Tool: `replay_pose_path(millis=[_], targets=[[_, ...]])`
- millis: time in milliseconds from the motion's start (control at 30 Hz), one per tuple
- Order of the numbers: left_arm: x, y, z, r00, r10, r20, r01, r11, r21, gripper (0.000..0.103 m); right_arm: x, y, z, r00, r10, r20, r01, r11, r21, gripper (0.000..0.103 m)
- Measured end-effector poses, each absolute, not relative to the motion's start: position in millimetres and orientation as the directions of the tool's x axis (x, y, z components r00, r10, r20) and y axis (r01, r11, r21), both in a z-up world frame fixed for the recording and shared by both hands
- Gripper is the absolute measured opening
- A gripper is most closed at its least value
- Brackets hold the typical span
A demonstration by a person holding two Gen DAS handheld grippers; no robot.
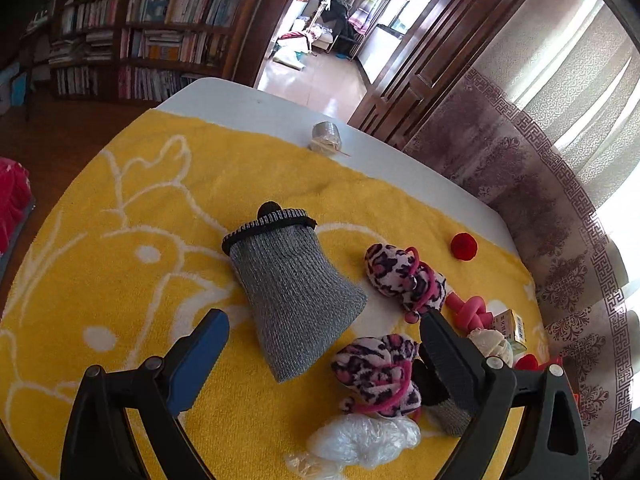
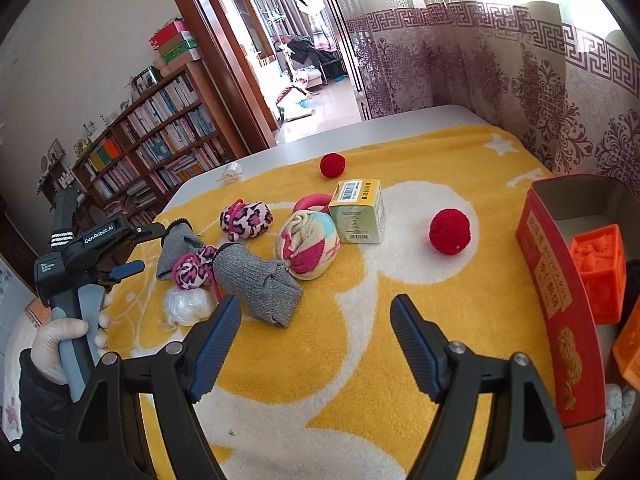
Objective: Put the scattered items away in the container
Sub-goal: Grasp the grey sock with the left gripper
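Scattered items lie on a yellow towel [image 2: 400,320]. In the left wrist view a grey knit sock [image 1: 296,300] lies between my open left gripper [image 1: 324,344] fingers, with a leopard-print sock ball [image 1: 380,372] by the right finger and another leopard sock ball [image 1: 404,276] beyond. A clear plastic wad [image 1: 360,440] lies near. In the right wrist view my right gripper [image 2: 316,332] is open and empty over the towel. A red box container [image 2: 560,300] stands at right, holding an orange cube [image 2: 600,272]. A second grey sock [image 2: 256,284], a rolled multicolour sock [image 2: 308,248], a small carton [image 2: 358,212] and two red pompoms [image 2: 450,232] [image 2: 333,165] lie ahead.
A pink ring toy [image 1: 468,312] lies beside the carton [image 1: 512,328]. A tape roll [image 1: 326,138] sits on the white table [image 1: 240,100] past the towel. Bookshelves [image 2: 152,148], a doorway and patterned curtains [image 2: 520,60] surround the table. The left gripper body [image 2: 80,264] stands at the table's left edge.
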State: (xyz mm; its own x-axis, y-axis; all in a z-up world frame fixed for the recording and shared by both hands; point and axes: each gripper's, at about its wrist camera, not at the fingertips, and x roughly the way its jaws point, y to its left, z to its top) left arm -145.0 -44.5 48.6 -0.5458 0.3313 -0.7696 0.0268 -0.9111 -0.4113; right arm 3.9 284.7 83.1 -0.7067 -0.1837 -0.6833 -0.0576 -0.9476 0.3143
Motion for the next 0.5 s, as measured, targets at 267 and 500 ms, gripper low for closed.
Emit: replay_pose_path(millis=[267,500], targets=[[-175,-38,26,-0.513,0.312,-0.799,0.083,-0.909,-0.408,0.098,-3,291,70,-0.687,-0.194,-0.701,-0.075,-0.94,0.333,0.08],[-181,-34,15,-0.529,0.305,-0.792,0.075,-0.913,-0.401,0.098,-8,286,67,-0.674,-0.197,-0.712,-0.065,-0.944,0.322,0.08]])
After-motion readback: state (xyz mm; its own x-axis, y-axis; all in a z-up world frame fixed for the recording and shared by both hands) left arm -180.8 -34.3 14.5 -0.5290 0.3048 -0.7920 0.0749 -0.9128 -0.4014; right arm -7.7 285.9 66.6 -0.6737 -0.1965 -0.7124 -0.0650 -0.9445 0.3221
